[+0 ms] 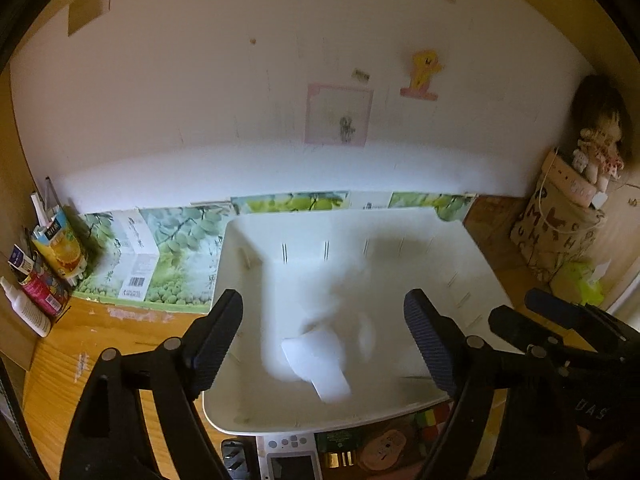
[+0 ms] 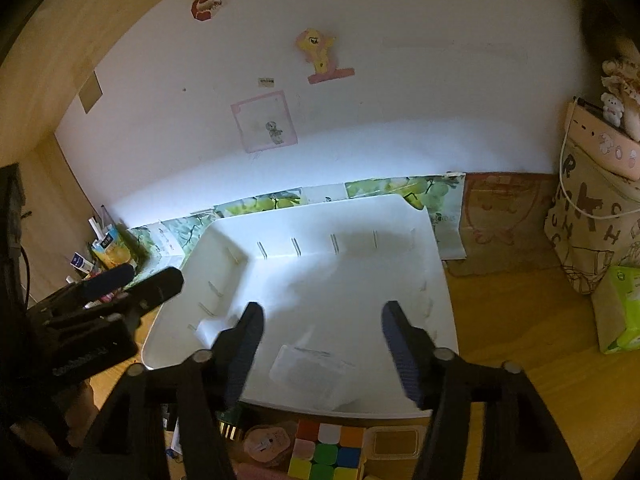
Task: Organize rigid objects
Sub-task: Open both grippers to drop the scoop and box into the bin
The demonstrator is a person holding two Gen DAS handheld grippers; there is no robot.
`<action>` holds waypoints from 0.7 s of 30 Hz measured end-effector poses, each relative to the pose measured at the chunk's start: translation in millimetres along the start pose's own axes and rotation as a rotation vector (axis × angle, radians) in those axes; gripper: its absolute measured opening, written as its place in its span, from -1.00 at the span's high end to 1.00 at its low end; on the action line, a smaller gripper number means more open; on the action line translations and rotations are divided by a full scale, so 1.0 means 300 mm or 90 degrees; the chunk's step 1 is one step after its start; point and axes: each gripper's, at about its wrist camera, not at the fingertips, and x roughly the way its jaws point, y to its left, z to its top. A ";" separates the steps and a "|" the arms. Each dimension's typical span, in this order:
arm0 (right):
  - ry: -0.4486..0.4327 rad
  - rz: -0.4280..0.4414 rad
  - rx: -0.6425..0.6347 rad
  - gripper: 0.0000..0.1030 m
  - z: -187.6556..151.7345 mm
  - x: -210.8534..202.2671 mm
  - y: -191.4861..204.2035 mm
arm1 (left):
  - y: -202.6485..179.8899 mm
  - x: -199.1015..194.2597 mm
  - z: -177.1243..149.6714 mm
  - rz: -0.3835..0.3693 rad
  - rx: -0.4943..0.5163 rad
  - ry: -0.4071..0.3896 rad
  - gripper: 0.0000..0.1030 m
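**Loose items lie nearer than the bin, below both grippers**

The wooden worktop carries a large white plastic slotted bin, which already holds a clear rectangular lidded box and a white blurred piece. Just in front of its near rim sits a multicoloured puzzle cube, below and between the right gripper fingers, nearer than the left gripper. Both grippers' fingers are spread apart, holding nothing.

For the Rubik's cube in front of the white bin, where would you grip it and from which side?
Grip the Rubik's cube across two opposite flat side faces, coming from above: it lies flat, top face up, and neighbours crowd its left and right. The right gripper, open, is nearest.
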 end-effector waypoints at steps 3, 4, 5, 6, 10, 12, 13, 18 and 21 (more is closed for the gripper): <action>-0.014 0.005 -0.011 -0.43 0.006 -0.026 0.008 | -0.005 -0.029 0.004 0.026 0.005 -0.016 -0.66; -0.021 0.007 -0.015 -0.50 0.007 -0.040 0.012 | -0.006 -0.042 0.005 0.033 0.006 -0.022 -0.66; -0.027 0.008 -0.017 -0.53 0.008 -0.053 0.014 | -0.007 -0.058 0.006 0.037 0.006 -0.029 -0.66; -0.034 0.011 -0.020 -0.55 0.010 -0.066 0.017 | -0.006 -0.072 0.006 0.038 0.005 -0.035 -0.66; -0.060 0.019 -0.030 -0.58 0.010 -0.126 0.027 | 0.001 -0.140 0.010 0.039 -0.008 -0.062 -0.66; -0.072 0.022 -0.034 -0.60 0.008 -0.154 0.032 | 0.002 -0.170 0.010 0.041 -0.013 -0.072 -0.66; -0.079 0.024 -0.037 -0.60 0.008 -0.170 0.036 | 0.004 -0.189 0.009 0.043 -0.017 -0.077 -0.66; -0.110 0.036 -0.051 -0.61 -0.004 -0.247 0.051 | 0.007 -0.265 -0.001 0.051 -0.023 -0.094 -0.66; -0.132 0.042 -0.057 -0.65 -0.014 -0.298 0.062 | 0.011 -0.309 -0.013 0.061 -0.030 -0.097 -0.66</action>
